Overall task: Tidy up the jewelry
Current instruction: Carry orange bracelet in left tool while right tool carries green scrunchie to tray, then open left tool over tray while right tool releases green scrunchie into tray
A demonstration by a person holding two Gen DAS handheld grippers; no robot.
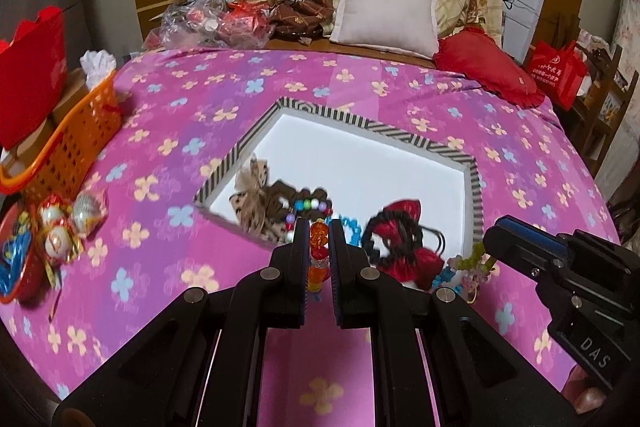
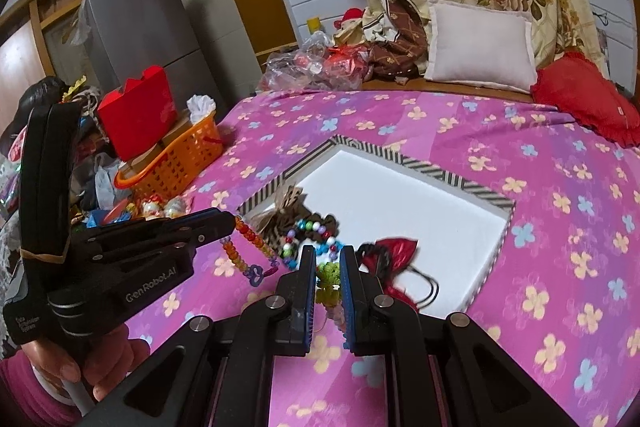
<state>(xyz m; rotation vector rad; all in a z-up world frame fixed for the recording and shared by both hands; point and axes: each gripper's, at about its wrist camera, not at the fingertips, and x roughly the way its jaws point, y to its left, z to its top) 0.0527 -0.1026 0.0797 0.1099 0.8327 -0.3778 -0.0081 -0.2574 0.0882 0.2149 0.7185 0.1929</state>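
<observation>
Okay, my left gripper (image 1: 319, 247) has its fingers pinched in on an orange bead strand (image 1: 318, 241); only a narrow gap is left between them, filled by the beads. In the right wrist view that strand (image 2: 250, 239) hangs from the left gripper (image 2: 224, 223) tip as a loop, long axis running down and to the right, with a purple charm (image 2: 258, 275) at the low end over the pink floral bedspread (image 2: 560, 227).

My right gripper (image 2: 327, 275) is nearly closed on a green beaded piece (image 2: 329, 277), which sits between the fingers and runs toward the camera, a pale pinkish strand trailing from it. From the left wrist view the same green piece (image 1: 474, 259) pokes out beside the right gripper (image 1: 490, 241), near the box's front right corner.

Just ahead of both tools sits a white tray-like box with striped edging (image 1: 404, 137). In its near part lie a multicolour bead bracelet (image 2: 316, 229), a leopard-print bow (image 1: 252, 199), blue beads (image 1: 352, 227) and a red-and-black bow (image 1: 400, 227). The far half is bare white.

Left of the bed there is an orange basket (image 1: 76, 135) and a red box (image 2: 140, 111).
</observation>
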